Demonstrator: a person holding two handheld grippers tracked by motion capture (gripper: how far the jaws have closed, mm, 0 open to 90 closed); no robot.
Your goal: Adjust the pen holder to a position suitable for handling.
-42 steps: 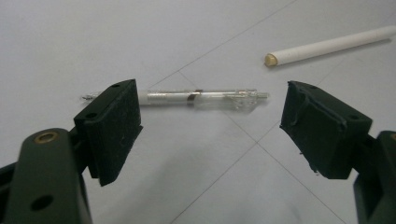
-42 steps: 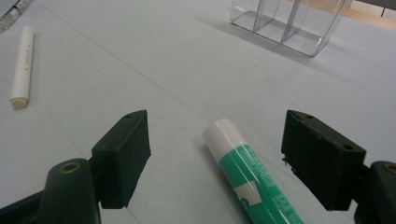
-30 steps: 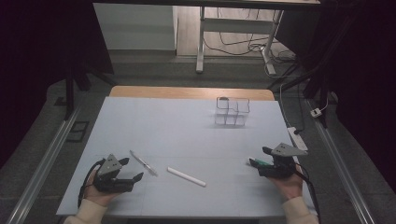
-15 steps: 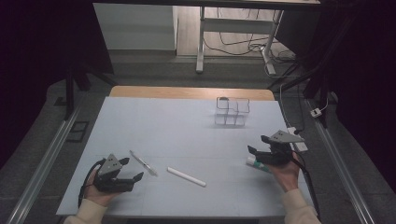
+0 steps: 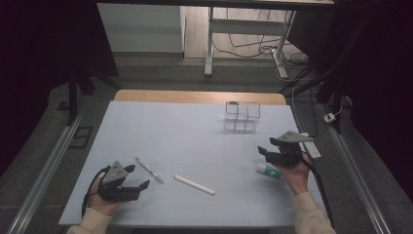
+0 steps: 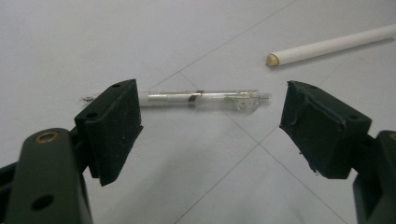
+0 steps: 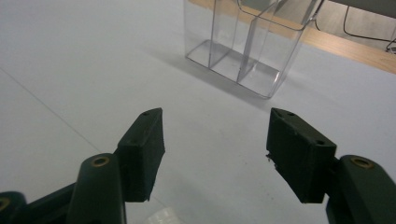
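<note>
- The clear pen's (image 6: 205, 99) left end hides behind the left gripper's (image 6: 210, 128) fingers (image 6: 114, 126).
- The white stick (image 6: 329, 45) is cut off at the right edge.
- The glue stick (image 5: 269, 170) lies partly hidden under the right gripper (image 5: 265, 148); its label is too small to read.
- The clear organiser's (image 7: 247, 42) top is cut off.

This looks like a lab or test room set up for recording. A pale blue work table (image 5: 195, 136) stands in a dark space. Behind the table are grey carpet, the white legs of a desk frame (image 5: 210, 44) and loose black cables (image 5: 253, 46) on the floor. Right of the table lies a white power strip (image 5: 310, 145) (plugged in), and metal rails (image 5: 41, 175) flank it.
</note>
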